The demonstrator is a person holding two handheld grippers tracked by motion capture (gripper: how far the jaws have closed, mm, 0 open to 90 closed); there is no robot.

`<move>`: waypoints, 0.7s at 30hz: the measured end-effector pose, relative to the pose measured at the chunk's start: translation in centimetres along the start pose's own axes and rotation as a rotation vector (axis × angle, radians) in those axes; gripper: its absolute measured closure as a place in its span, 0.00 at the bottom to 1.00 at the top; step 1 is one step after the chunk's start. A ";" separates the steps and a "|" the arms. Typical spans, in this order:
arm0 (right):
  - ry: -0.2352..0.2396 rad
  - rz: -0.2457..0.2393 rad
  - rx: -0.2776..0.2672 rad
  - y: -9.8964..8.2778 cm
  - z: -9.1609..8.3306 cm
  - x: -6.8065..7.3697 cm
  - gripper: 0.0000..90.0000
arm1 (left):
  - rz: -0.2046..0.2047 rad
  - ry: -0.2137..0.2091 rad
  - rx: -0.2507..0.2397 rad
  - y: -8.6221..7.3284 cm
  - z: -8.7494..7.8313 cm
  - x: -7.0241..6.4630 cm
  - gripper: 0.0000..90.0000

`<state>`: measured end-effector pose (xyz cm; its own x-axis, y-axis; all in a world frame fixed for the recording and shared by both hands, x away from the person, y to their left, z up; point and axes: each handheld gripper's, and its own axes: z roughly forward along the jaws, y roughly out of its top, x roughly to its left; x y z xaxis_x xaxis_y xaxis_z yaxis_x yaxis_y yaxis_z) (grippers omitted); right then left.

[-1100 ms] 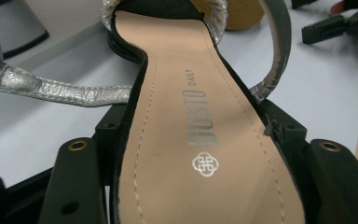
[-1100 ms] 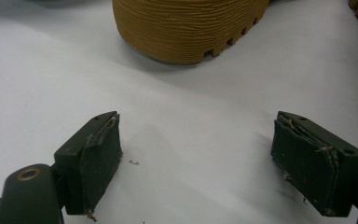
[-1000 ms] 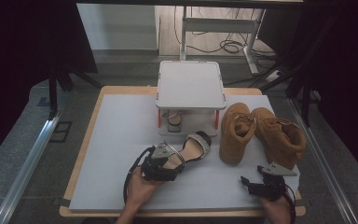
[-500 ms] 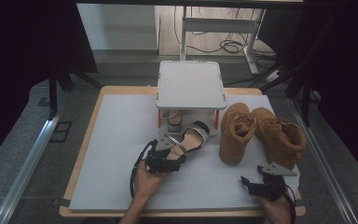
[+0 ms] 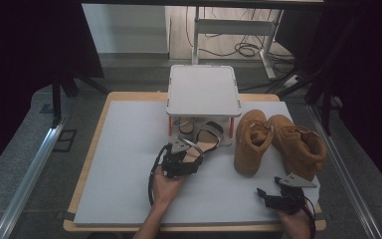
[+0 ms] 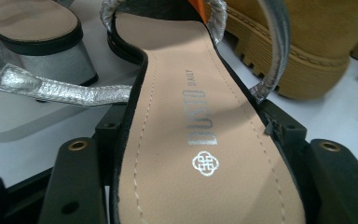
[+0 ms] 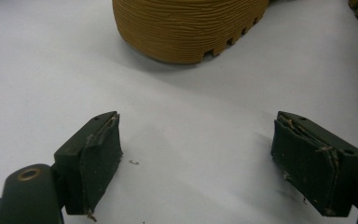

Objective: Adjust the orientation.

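On the white table [image 5: 124, 164], small raised rack [image 5: 204, 89] at the back, two tan boots [image 5: 278, 144] at right, silver sandal [image 5: 199, 144] by the rack's front, clamped in left gripper [image 5: 179, 162], right gripper [image 5: 273, 196] wide apart, holding nothing, near the front edge

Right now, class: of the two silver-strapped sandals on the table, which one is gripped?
The sandal in front of the white stand, clamped by the left gripper; its twin sits untouched beneath the stand.

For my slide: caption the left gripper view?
Left gripper clamping a silver-strapped sandal beside a tan boot.
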<state>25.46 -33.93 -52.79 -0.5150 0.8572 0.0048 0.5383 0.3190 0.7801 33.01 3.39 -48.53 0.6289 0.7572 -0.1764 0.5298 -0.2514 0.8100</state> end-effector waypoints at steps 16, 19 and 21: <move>0.000 0.000 0.000 0.0 0.0 0.0 0.17 | -0.046 0.095 -0.029 1.4 3.0 -0.6 0.43; 0.000 0.000 0.000 0.0 0.0 0.0 0.17 | -0.055 0.108 -0.035 1.6 3.5 -0.7 0.43; 0.000 0.000 0.000 0.0 0.0 0.0 0.17 | -0.060 0.119 -0.038 1.7 3.8 -0.8 0.43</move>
<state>25.46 -33.94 -52.79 -0.5151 0.8571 0.0049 0.5380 0.3188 0.7804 35.55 0.01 -49.16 0.5234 0.8370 -0.1598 0.5411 -0.1816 0.8211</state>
